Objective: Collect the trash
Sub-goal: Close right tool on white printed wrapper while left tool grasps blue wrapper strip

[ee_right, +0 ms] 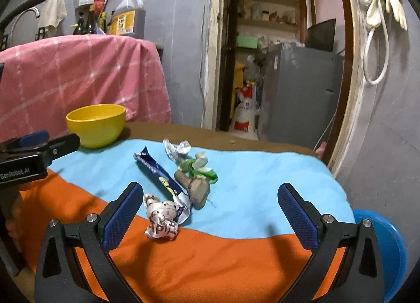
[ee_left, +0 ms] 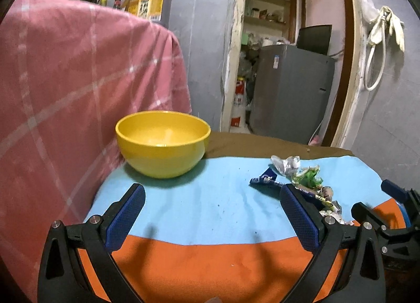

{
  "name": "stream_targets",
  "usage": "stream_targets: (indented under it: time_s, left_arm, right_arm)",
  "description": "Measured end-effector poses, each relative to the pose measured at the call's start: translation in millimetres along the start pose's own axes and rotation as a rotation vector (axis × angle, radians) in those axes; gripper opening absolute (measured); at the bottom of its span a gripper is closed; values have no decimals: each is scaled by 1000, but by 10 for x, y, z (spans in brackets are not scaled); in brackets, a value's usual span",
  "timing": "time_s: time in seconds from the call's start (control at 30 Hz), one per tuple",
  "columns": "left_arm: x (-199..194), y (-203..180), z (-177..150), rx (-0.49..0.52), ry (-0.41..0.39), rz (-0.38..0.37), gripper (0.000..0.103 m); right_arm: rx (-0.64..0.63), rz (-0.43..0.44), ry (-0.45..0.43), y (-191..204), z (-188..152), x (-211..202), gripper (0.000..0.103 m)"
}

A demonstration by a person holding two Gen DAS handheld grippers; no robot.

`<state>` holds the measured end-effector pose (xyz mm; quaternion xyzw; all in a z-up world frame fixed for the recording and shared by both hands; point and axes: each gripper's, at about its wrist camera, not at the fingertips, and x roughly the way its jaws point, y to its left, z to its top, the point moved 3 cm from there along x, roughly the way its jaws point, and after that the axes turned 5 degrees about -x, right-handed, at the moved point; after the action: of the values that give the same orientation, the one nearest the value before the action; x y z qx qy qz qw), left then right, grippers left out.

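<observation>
Both grippers — left gripper, right gripper — I hold wide and empty above the cloth; crumpled wrappers lie centre-right, yellow bowl far left, likely their bin.

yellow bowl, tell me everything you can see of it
The yellow bowl is round, deep and smooth, plastic by its look, and appears empty. It stands upright at the far left of the blue cloth, close to the pink checked cloth. Nothing grips it; the wrappers lie apart to its right.
</observation>
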<state>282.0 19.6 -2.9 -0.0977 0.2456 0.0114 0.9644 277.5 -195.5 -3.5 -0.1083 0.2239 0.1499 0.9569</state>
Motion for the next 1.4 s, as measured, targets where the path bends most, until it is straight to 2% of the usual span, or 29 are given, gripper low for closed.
stream_targets:
  time_s: [0.1,0.2,0.4,0.47,0.53,0.7,0.93,1.13,1.4]
  left_arm:
    - [35,27,-13,-16,27,2,101]
    - [76,49,-28,-31,60,3,101]
    - [149,128,-50,-74,111,10,101]
    - [167,149,-58,-84,125,9,101]
    - [176,153,-66,-88,136,9,101]
    - [200,87,-76,-71,156,-3,101]
    - [218,-86,-115,-31,180,-56,101]
    - [259,-238,-143,-2,201,-85,101]
    - [436,-439,-173,57,271,-153,101]
  right_arm:
    - [46,36,33,-53,-35,56,103]
    - [96,94,59,-88,-61,103,96]
    - [99,214,131,68,-118,202,70]
    - [81,232,147,138,-123,221,62]
    - [68,254,159,199,-136,226,47]
    - [59,285,187,248,-194,222,25]
    - [46,274,194,165,-280,103,20]
    - [59,241,191,-63,-372,-57,20]
    - [164,170,178,-492,-447,-124,20]
